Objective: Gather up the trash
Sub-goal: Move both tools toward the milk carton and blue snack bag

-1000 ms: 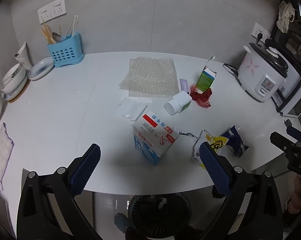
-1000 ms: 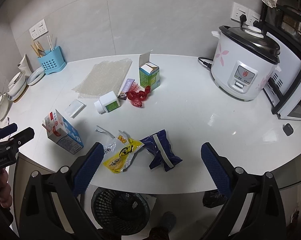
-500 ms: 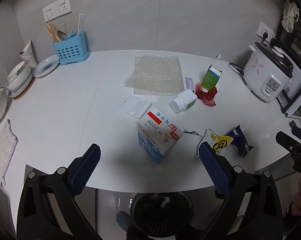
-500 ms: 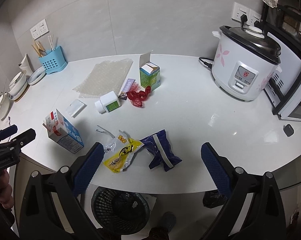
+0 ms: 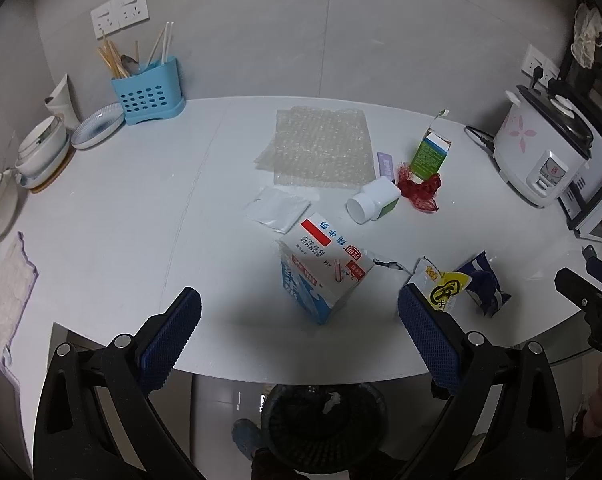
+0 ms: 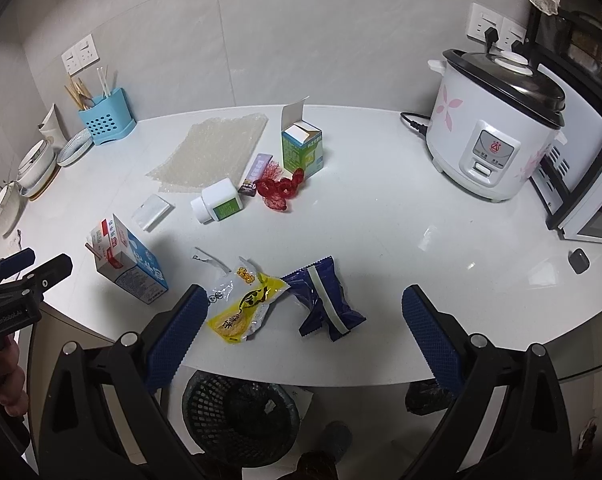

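Note:
Trash lies on the white counter [image 5: 141, 216]: a blue-and-white milk carton [image 5: 321, 276] [image 6: 129, 264], a yellow snack bag [image 6: 245, 306] [image 5: 441, 286], a dark blue wrapper [image 6: 325, 300] [image 5: 483, 284], a white bottle [image 5: 373, 202] [image 6: 219, 200], red netting [image 5: 419, 190] [image 6: 279, 192], a green box [image 5: 431, 152] [image 6: 303, 148], bubble wrap [image 5: 321, 144] [image 6: 213, 148] and a small clear bag [image 5: 277, 210] [image 6: 153, 210]. A black mesh bin [image 5: 323, 420] [image 6: 241, 414] stands on the floor below the counter edge. My left gripper [image 5: 299, 334] is open, empty, near the carton. My right gripper [image 6: 301, 328] is open, empty, over the wrappers.
A rice cooker [image 6: 497, 124] and a black-framed appliance [image 6: 581, 160] stand at the right. A blue utensil holder [image 5: 147, 90], bowls and plates [image 5: 41, 152] stand at the back left. A cloth [image 5: 5, 292] lies at the left edge.
The left gripper has pulled back and risen a little, so the counter looks farther. The right gripper has barely moved. Nothing was picked up.

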Tool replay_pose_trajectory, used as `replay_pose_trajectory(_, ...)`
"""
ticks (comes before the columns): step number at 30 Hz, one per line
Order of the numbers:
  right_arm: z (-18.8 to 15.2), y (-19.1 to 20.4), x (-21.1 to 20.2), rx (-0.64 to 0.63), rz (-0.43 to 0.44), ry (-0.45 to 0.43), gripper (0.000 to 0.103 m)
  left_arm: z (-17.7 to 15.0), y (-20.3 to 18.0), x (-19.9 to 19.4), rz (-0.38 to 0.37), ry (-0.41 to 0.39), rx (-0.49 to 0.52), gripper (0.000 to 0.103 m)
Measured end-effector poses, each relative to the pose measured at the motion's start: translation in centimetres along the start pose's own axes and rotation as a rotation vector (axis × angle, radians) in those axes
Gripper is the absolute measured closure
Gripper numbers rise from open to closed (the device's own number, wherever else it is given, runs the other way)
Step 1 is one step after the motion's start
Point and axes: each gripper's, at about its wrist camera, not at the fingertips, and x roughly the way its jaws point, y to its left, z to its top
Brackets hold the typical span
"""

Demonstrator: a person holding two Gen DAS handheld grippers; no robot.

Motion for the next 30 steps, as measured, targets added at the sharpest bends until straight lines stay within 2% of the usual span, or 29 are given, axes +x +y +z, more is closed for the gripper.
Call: replay_pose_trajectory(30,-0.48,-0.01,0.04,-0.005,0.001,0.008,0.009,-0.58,-0.84,0.31,-0.009,0.025,0.000,0.007)
